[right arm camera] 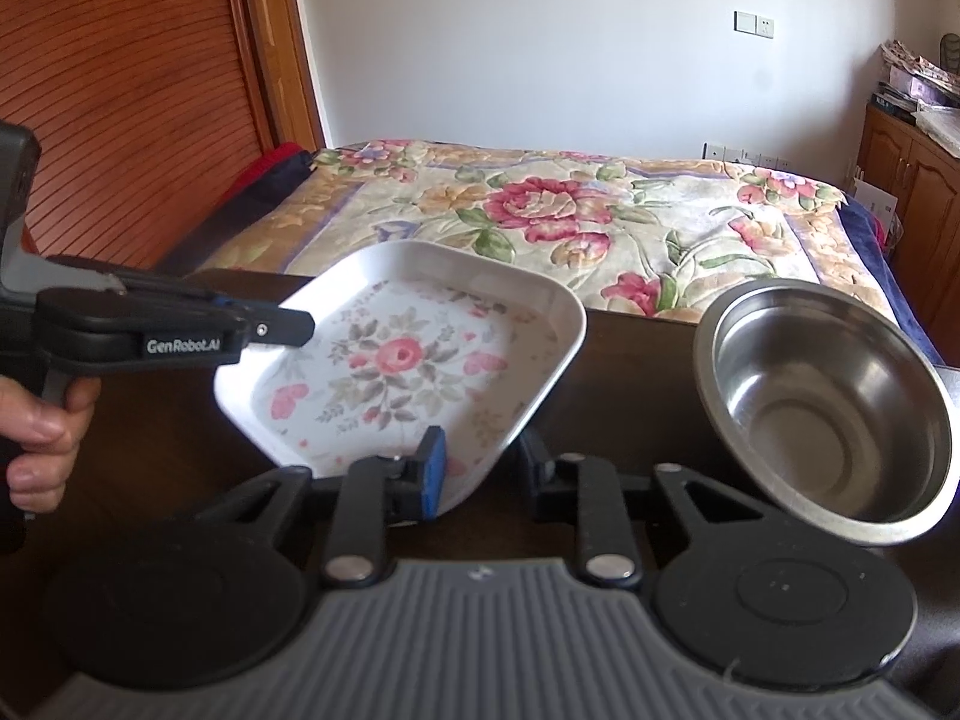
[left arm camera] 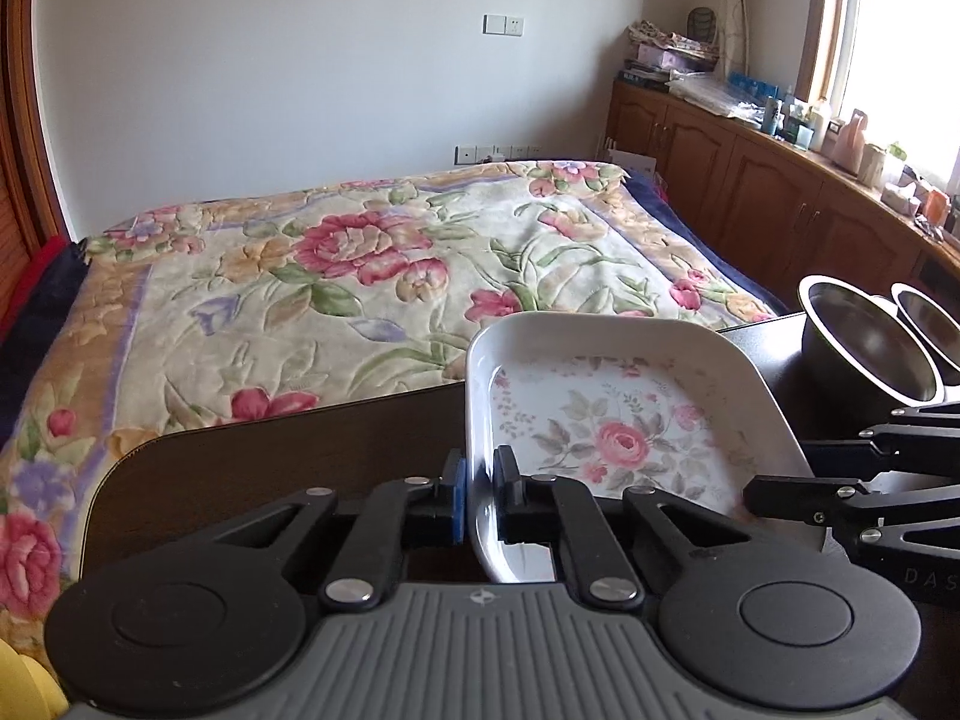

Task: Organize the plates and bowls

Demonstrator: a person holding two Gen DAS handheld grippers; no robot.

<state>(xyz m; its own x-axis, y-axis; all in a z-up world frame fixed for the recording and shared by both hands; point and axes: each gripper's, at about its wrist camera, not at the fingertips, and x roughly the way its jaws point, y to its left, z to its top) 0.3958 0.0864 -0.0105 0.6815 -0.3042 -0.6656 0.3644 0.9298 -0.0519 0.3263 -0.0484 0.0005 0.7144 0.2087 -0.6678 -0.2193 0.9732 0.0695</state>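
The left gripper [left arm camera: 479, 498] and the right gripper [right arm camera: 480, 468] each clamped an edge of the floral square plate [right arm camera: 414, 354], lifted and tilted over the dark table [left arm camera: 270, 450]. Steel bowls [right arm camera: 822, 408] stood just beside it; the flowered bed [left arm camera: 360, 276] lay beyond.

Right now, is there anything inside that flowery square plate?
No food or objects: the plate shows only its printed rose pattern. One pad of each set of jaws reaches over its rim, hiding small patches at those edges.
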